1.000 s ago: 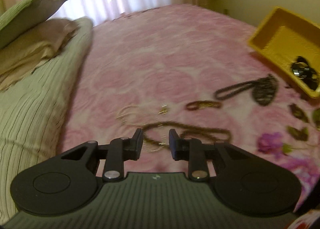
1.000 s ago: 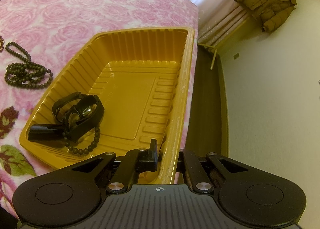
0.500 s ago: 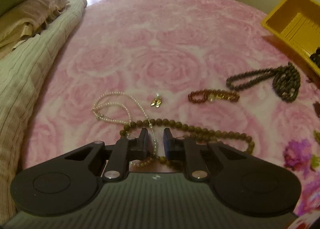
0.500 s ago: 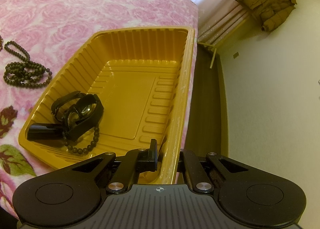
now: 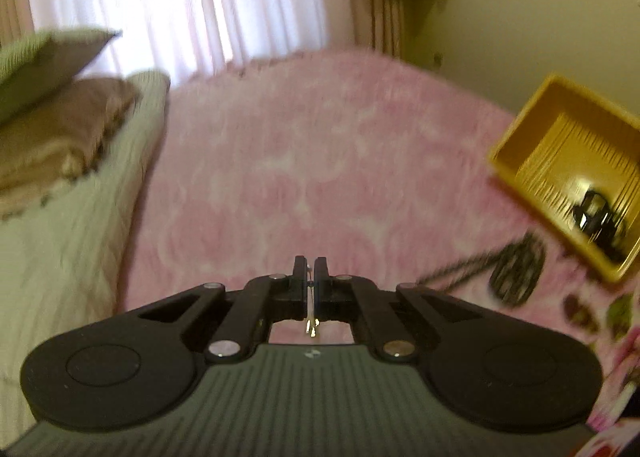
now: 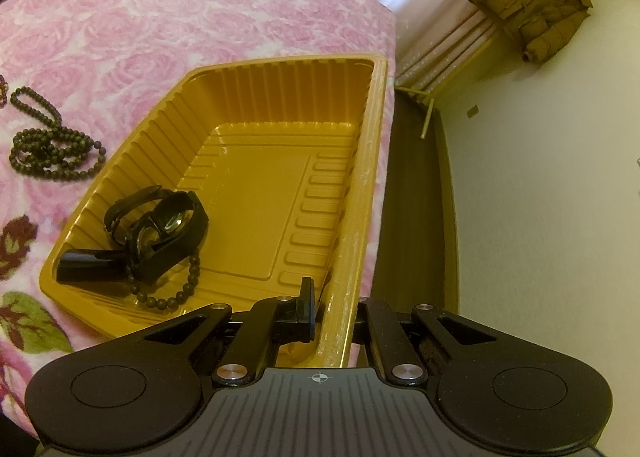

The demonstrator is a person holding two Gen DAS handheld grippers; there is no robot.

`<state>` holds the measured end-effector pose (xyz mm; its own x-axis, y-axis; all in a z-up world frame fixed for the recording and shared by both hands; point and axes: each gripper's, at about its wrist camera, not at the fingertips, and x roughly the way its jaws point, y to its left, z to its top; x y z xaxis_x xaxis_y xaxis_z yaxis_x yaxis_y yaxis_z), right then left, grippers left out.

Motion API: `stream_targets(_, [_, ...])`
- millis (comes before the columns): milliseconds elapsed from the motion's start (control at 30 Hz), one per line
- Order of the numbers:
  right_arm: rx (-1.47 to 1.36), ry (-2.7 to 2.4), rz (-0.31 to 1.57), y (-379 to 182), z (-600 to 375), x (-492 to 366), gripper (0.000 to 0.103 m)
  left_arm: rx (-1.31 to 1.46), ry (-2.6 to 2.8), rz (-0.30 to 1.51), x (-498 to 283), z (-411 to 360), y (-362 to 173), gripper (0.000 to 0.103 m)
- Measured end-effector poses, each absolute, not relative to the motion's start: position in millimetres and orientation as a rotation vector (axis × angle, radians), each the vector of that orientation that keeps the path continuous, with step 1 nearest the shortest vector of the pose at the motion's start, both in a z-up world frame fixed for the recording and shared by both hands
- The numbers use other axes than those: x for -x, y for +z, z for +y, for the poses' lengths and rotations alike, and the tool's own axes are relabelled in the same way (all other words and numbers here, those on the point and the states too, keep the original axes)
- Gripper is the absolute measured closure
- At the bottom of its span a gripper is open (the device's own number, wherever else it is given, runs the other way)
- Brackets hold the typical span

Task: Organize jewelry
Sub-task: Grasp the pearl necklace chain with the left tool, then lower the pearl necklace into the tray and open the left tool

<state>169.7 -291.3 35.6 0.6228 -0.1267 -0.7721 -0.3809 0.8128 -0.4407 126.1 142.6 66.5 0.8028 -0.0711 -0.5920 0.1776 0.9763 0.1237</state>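
My left gripper [image 5: 310, 269] is shut on a thin pale necklace strand [image 5: 310, 327], which glints just below the pads, above the pink rose bedspread [image 5: 320, 161]. The rest of the strand is hidden under the gripper. To the right lie a dark bead necklace [image 5: 516, 277] and the yellow tray [image 5: 516, 145] with a black watch [image 5: 596, 213] inside. My right gripper [image 6: 334, 309] is shut on the yellow tray's near rim [image 6: 344, 289], one finger inside and one outside. In that tray rest the black watch [image 6: 160, 225] and a dark bead bracelet [image 6: 168, 297].
Another view of the dark bead necklace [image 6: 52, 153] shows it left of the tray. Pillows [image 5: 52, 129] and a green striped blanket [image 5: 60, 237] fill the left. The tray sits at the bed's edge beside a dark gap [image 6: 416, 197]. A jacket [image 6: 532, 5] hangs by the curtains.
My left gripper closed on the thin strand and rose off the bed, so the brown beads and bracelet dropped out of view. The right gripper and tray stayed still.
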Motion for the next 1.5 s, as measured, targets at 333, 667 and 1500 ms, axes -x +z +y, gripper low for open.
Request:
stream_targets(333, [0.622, 0.166, 0.887, 40.4, -290.6, -169.1, 0.097, -0.184, -0.231, 0.491, -125.4, 107.5, 131.1, 0.101])
stream_targets(667, [0.614, 0.170, 0.882, 41.0, -292.7, -168.1, 0.097, -0.177, -0.410, 0.446, -133.3, 32.5, 143.5, 0.101])
stream_targets(1500, [0.576, 0.178, 0.880, 40.8, -300.7, -168.6, 0.097, -0.162, -0.639, 0.489, -223.8, -161.5, 110.8, 0.098])
